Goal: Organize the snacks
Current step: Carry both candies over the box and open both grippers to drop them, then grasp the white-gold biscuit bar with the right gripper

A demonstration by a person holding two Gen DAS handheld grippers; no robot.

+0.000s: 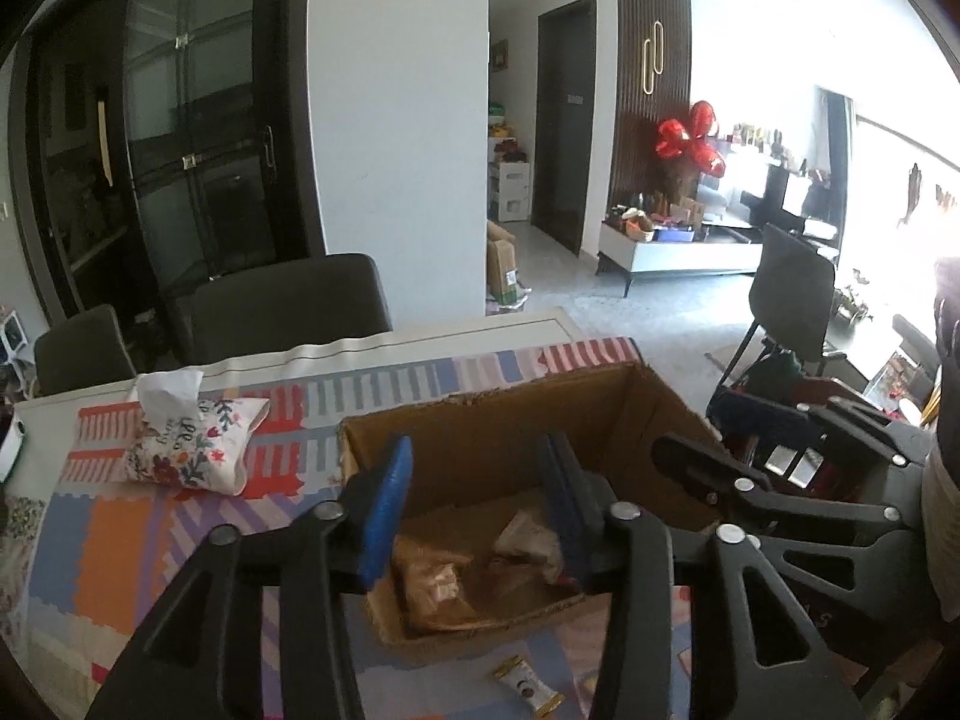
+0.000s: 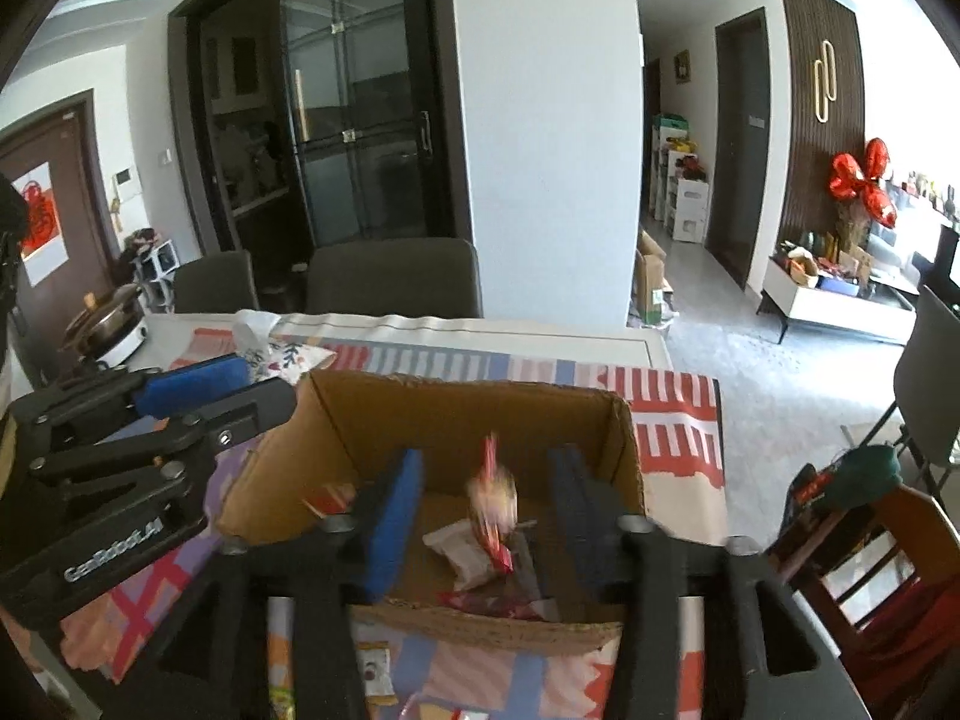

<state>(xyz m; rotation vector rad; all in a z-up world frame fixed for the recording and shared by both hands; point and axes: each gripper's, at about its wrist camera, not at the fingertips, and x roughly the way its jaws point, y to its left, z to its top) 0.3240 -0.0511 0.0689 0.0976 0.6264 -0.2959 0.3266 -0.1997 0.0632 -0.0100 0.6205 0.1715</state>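
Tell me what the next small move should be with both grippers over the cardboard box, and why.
Probably draw both back toward the loose packets. The left gripper and right gripper stand open above the cardboard box, pressing on nothing; a blurred snack appears to be dropping in. A wrapped snack lies on the table in front of the box, likely next to fetch.

Left wrist view: set on the left gripper [image 1: 474,516], looking forward and downward along its two fingers, close above the open cardboard box [image 1: 600,402] on the patterned tablecloth [image 1: 120,546]; the right gripper [image 1: 720,480] enters from the right edge. Right wrist view: set on the right gripper [image 2: 486,516], facing the same way, equally near the cardboard box [image 2: 468,405]; the left gripper [image 2: 198,390] enters from the left. Shared: box, tablecloth, tissue pouch [image 1: 186,450] [image 2: 282,354], white pillar [image 1: 402,120] [image 2: 546,120].
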